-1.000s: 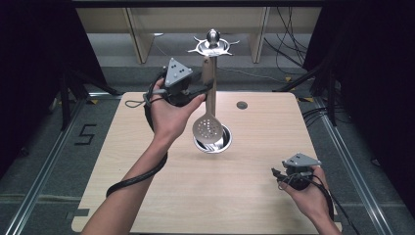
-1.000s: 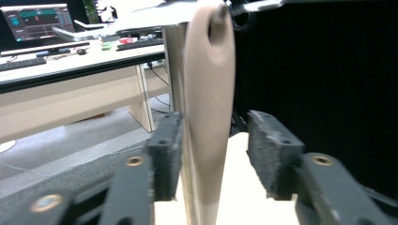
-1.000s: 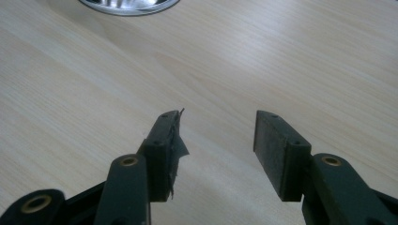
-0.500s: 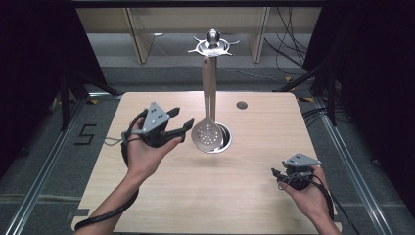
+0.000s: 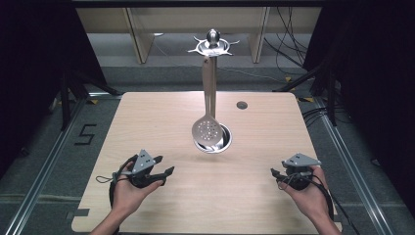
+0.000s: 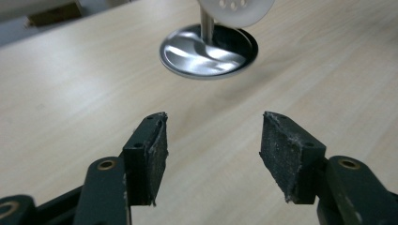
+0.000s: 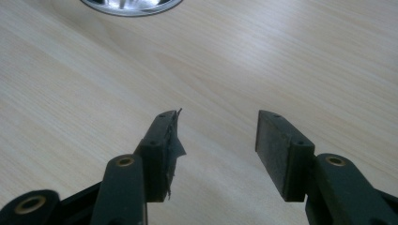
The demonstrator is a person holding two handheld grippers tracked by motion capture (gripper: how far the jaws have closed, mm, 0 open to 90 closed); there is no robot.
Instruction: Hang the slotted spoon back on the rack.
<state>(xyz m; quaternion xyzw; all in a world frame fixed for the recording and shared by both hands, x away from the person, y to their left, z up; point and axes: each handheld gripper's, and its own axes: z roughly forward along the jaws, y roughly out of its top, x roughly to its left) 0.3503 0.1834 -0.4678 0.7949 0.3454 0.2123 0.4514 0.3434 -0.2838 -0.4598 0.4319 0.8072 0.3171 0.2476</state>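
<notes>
you are holding both grippers low near the front edge of the wooden table (image 5: 147, 112), and neither is carrying anything. your left gripper (image 5: 164, 175), at about 7 o'clock from the table's middle, is standing released after its jaws have just been opening, with bare wood showing between the pads in the left gripper view. your right gripper (image 5: 275, 176), at about 4 o'clock, is likewise spread apart and empty.

the slotted spoon (image 5: 208, 128) is hanging by its handle from the utensil rack (image 5: 213, 45), its perforated bowl dangling just above the rack's round steel base (image 5: 222, 145) near the table's middle. in the left gripper view that base (image 6: 209, 51) is lying at 12 o'clock ahead of the jaws, with the spoon's bowl (image 6: 237, 8) over it.

judging from this, the hanging looks done: the spoon is on its hook and both hands are well apart from it. nothing seems left but to stay clear of the rack.

counting: one slotted spoon, one rack with one base, one small dark round mark (image 5: 241, 105) on the table at about 1 o'clock, two grippers, one table.
</notes>
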